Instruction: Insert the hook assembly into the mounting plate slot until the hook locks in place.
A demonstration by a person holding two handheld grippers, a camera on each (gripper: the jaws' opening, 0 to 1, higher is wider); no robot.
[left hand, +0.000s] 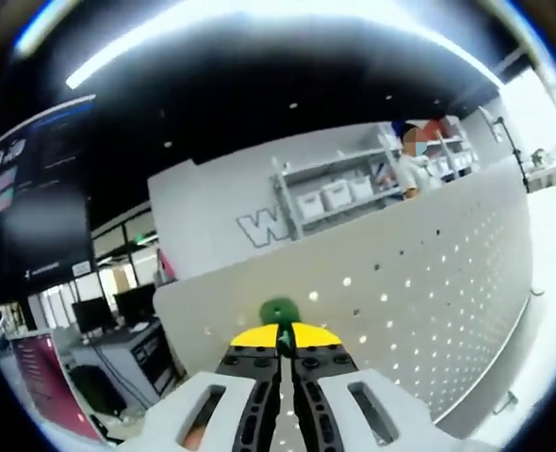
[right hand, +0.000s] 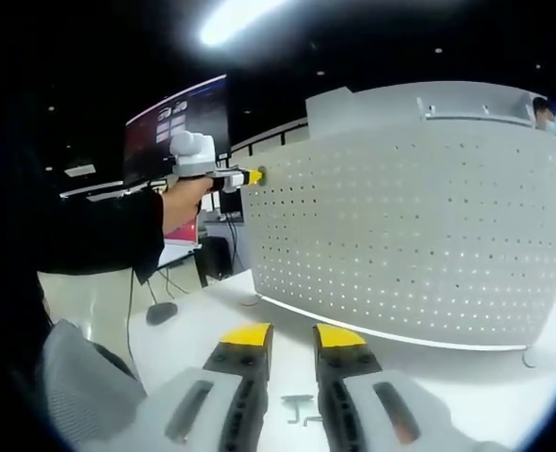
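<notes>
Clearly the chief risk sits at the left gripper (left hand: pixel 280 350): its yellow-tipped jaws are pressed together on a small green hook (left hand: pixel 279 312), with only a little of the piece standing proud of the tips. The hook is held up against the top left corner of the white pegboard (right hand: pixel 410 226), and the right gripper view shows that gripper (right hand: pixel 252 176) reaching there from the side. If the hook meets the holes at a tilt, I judge it may jam or twist in the thin pinch and drop. A hard push could also rock the board, which stands on the white table (right hand: pixel 212 311) on slim feet.

The board is smooth painted sheet with even rows of round holes. The hook looks like glossy plastic with a rounded head. The right gripper (right hand: pixel 291 341) hangs with its jaws parted and empty above small grey metal hooks (right hand: pixel 301 409) lying on the table.
</notes>
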